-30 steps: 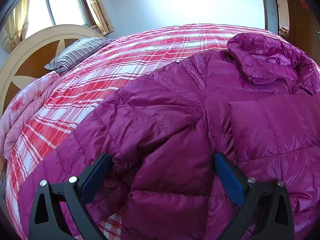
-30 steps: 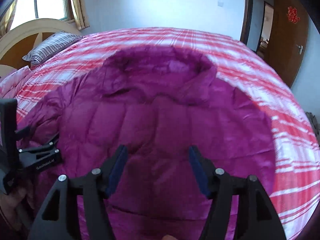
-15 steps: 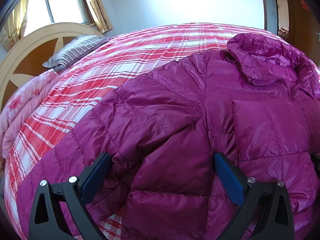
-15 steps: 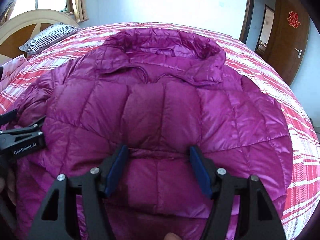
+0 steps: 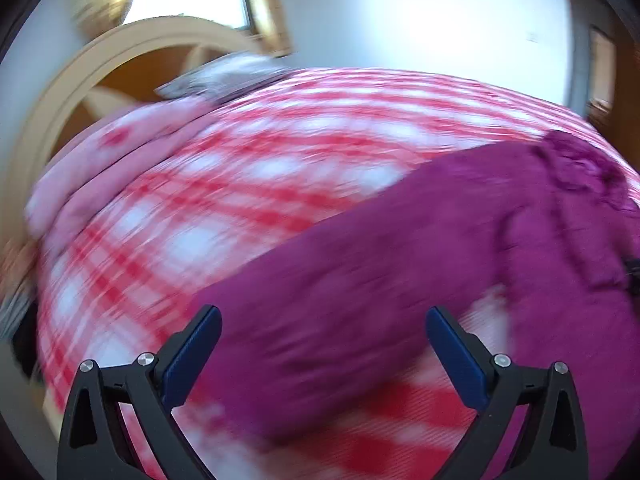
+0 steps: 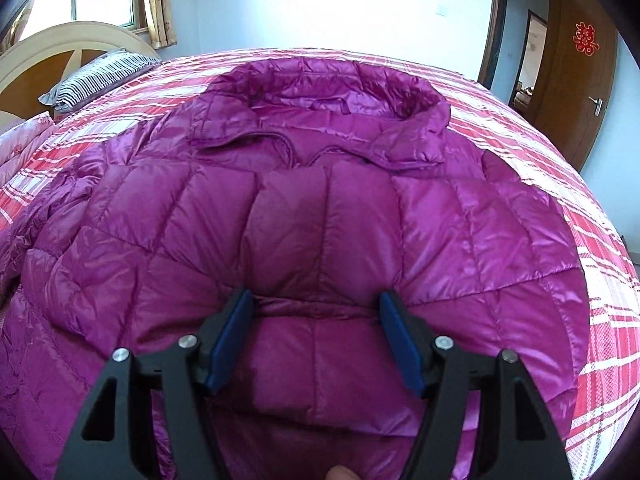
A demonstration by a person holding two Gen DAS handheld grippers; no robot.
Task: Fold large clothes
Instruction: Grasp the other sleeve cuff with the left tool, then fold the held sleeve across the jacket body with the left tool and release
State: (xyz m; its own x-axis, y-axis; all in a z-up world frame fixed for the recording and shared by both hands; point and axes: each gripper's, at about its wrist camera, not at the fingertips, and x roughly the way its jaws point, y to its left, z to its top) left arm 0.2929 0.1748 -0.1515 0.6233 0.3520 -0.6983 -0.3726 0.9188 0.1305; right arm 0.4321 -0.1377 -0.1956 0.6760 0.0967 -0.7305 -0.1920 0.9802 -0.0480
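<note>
A large magenta quilted puffer jacket (image 6: 320, 208) lies on the bed, its hood (image 6: 320, 92) at the far side. Its right sleeve is folded across the chest. My right gripper (image 6: 316, 324) is open, its jaws straddling the folded sleeve's cuff edge low over the jacket front. In the blurred left wrist view, the jacket's left sleeve (image 5: 360, 280) stretches out over the bedspread, and my left gripper (image 5: 322, 344) is open and empty over its end.
The bed has a red and white plaid bedspread (image 6: 580, 216). A striped pillow (image 6: 96, 76), a pink folded quilt (image 5: 120, 168) and a cream wooden headboard (image 6: 44, 56) are at the left. A wooden door (image 6: 580, 80) stands at the right.
My left gripper has swung fast to the left, and its view is blurred, now over the outstretched sleeve. My right gripper has moved closer and lower over the jacket front. Both stay open.
</note>
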